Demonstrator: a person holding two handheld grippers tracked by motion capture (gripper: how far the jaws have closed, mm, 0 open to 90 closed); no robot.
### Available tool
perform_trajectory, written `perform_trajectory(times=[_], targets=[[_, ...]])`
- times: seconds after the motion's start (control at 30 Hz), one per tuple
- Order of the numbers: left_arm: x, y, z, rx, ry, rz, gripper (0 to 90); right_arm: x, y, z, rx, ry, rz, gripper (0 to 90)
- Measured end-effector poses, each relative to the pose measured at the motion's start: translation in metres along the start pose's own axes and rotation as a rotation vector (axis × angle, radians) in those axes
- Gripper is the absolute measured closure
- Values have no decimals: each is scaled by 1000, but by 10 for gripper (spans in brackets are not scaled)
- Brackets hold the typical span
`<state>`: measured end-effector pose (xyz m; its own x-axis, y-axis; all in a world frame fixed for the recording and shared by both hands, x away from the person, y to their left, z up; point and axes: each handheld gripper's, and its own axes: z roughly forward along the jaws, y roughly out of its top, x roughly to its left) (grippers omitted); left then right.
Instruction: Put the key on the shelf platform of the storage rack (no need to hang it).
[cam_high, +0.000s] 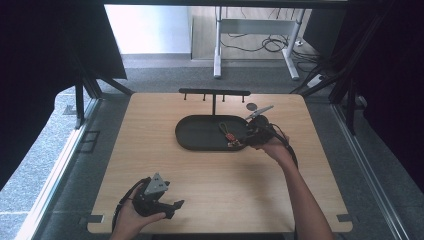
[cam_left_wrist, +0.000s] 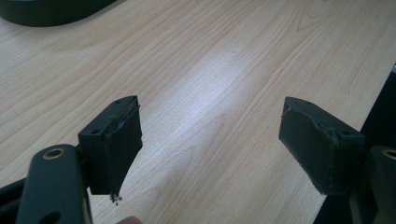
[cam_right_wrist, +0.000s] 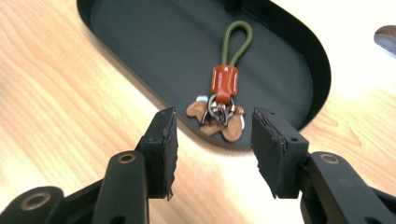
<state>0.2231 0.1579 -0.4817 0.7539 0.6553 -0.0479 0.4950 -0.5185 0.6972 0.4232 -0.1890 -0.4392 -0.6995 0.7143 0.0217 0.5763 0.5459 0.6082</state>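
A keychain (cam_right_wrist: 220, 100) with an olive cord loop, an orange tab, a metal ring and a brown charm lies flat in the black oval tray (cam_right_wrist: 154, 46), near its closest rim. In the high view the keychain (cam_high: 229, 135) sits at the tray's right end. My right gripper (cam_right_wrist: 214, 149) hovers just short of that rim, open, its pads apart and touching nothing; the keychain lies beyond them. In the high view the right gripper (cam_high: 250, 136) is at the tray's (cam_high: 192, 134) right end. My left gripper (cam_left_wrist: 210, 140) rests open over bare wood near the front-left edge (cam_high: 170, 207).
A black rack with several hooks (cam_high: 214, 93) stands behind the tray. A small dark round thing (cam_high: 251, 106) lies on the wood at the back right. Table edges run close to my left gripper. Black curtains and frame legs flank the table.
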Motion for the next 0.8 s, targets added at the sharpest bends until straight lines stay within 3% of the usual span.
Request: perform_trajectory(times=[0.6, 0.8], targets=[[-3, 1, 3, 11, -2, 11, 217, 24, -70, -25, -57, 18, -13, 502], [-3, 1, 4, 15, 0, 13, 216, 29, -102, -29, -70, 19, 0, 495]])
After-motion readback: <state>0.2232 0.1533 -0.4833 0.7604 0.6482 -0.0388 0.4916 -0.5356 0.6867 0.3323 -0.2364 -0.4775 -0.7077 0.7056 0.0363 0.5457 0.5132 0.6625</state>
